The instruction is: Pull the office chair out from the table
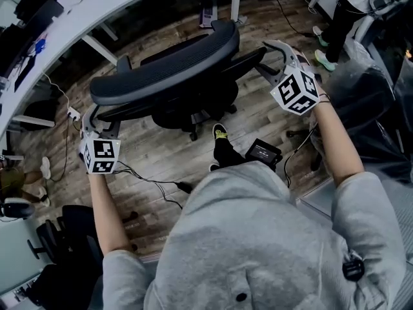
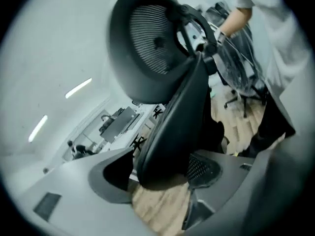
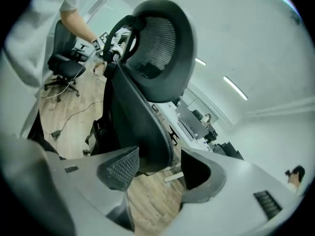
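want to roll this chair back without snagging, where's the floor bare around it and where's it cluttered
Bare: the wood floor between the office chair base and the black cable. Crowded: the black box and shoe right of that, and the power strip by the table.

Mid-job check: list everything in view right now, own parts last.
chair: one, black, centre, backrest toward the person
table: one, white, upper left
floor: wood, under everything
cable: one, black, on the floor, lower left
box: one, black, on the floor by the person's foot
second chair: one, black, lower left corner
bystander: one, dark trousers, upper right
left gripper: one, grey, jaws open about the backrest's edge
right gripper: one, grey, jaws open about the backrest's other edge
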### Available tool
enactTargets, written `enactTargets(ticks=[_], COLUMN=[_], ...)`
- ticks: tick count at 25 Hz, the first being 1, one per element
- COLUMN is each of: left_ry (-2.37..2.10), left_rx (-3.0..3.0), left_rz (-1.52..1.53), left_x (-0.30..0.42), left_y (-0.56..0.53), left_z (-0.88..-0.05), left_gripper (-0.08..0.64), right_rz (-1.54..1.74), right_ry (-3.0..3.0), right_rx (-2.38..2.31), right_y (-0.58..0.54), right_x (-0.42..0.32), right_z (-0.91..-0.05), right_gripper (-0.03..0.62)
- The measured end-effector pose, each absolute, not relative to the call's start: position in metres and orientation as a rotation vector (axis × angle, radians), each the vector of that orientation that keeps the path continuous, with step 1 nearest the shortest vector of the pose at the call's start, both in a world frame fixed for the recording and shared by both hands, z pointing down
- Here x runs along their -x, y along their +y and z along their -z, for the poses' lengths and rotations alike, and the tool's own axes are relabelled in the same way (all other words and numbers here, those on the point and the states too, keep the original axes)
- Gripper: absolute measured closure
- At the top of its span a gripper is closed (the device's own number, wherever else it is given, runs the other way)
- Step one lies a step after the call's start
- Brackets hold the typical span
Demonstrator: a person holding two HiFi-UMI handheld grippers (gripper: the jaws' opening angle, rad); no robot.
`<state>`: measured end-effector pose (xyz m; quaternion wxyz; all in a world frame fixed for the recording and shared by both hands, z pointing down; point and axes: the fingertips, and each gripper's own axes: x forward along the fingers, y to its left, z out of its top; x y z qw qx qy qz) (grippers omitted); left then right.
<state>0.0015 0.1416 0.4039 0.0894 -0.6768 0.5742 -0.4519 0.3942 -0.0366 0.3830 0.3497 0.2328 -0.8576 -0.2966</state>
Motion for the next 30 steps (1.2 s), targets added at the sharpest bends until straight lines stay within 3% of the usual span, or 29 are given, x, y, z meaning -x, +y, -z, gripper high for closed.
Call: enactTargets(ticks=[5,6,7,8,9,10,15,30], left_ry=[2.256,2.355,2.438,2.514,2.592,2.670,2.713,2.524], left_rx=[2.078,2.050,2.020,1.997,1.985,1.984,2.071,2.147], left_rz=[0.887,0.822,0.781,0.751,0.709,0.646,0.379,0.489], left_x=[0.026,0.022,0.013,0.000,-0.016,-0.032,-0.100,-0.140], left_y=[0.217,0.232,0.243,0.250,0.252,0.250,0.214,0.197], left_z=[-0.410,-0.415,-0.419,-0.424,-0.427,-0.428,-0.400,-0.379], left_gripper=[0.277,0.322,0.431,0.532,0.535,0.538,0.548,0.548], right_rz=[0.311,0.217,0.136,0.069,0.017,-0.022,-0.080,-0.034], right_ry=[-2.474,-2.516,-2.550,-2.580,-2.607,-2.634,-2.745,-2.759], right_rx=[-0.903,-0.937,-0.958,-0.968,-0.963,-0.945,-0.925,-0.937], right_y=[-0.009,0.002,0.013,0.024,0.036,0.047,0.077,0.099], right_x=[-0.430,-0.431,-0.430,-0.426,-0.420,-0.411,-0.369,-0.352], right_z=[-0.374,-0.375,-0.377,-0.379,-0.380,-0.380,-0.364,-0.351], right_gripper=[0.341,0.342,0.365,0.461,0.545,0.552,0.557,0.557])
